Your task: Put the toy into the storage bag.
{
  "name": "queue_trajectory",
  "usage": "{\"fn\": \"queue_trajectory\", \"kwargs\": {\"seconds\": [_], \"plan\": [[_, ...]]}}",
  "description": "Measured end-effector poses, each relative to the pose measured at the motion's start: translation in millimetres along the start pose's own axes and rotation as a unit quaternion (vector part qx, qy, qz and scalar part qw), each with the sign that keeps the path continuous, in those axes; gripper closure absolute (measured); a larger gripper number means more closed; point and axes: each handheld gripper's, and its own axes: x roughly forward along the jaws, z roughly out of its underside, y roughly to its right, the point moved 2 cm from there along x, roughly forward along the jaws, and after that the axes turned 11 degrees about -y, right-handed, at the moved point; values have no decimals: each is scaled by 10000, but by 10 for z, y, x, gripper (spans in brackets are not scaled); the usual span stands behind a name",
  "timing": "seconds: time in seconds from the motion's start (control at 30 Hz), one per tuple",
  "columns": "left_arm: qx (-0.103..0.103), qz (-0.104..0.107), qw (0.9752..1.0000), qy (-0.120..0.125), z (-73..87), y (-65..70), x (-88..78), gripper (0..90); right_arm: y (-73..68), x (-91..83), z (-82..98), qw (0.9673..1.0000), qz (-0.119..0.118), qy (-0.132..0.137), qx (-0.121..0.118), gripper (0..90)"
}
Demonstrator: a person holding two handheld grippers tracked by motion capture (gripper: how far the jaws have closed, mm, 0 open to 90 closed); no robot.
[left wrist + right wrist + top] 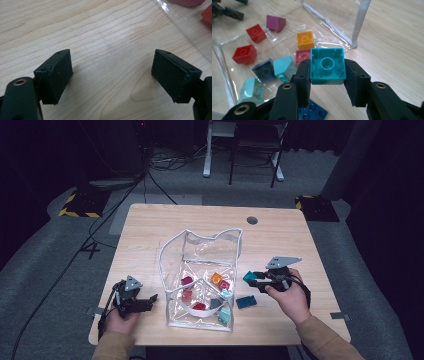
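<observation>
dim room, pale wooden table (150, 227), perhaps carpeted floor (45, 250)

My right gripper (256, 279) holds a teal brick (249, 277) just beside the clear bag (200, 240) (mid-table); my left gripper (142, 302) rests near the table's (150, 225) near-left corner.

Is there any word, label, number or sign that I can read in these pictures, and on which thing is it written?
None can be read.
The bricks, such as the teal brick in the right tongs, show bare plastic, with no letters readable on the studs.
The clear bag carries no visible print.
The yellow-black hazard stripes on the floor plates are a pattern, not text.
</observation>
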Motion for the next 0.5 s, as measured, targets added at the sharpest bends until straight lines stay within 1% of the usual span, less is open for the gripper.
{"fn": "queue_trajectory", "kwargs": {"seconds": [0.5], "plan": [[-2, 1, 10000, -2, 0, 1, 0, 174, -79, -364, -243, 9991, -26, 396, -142, 592]]}}
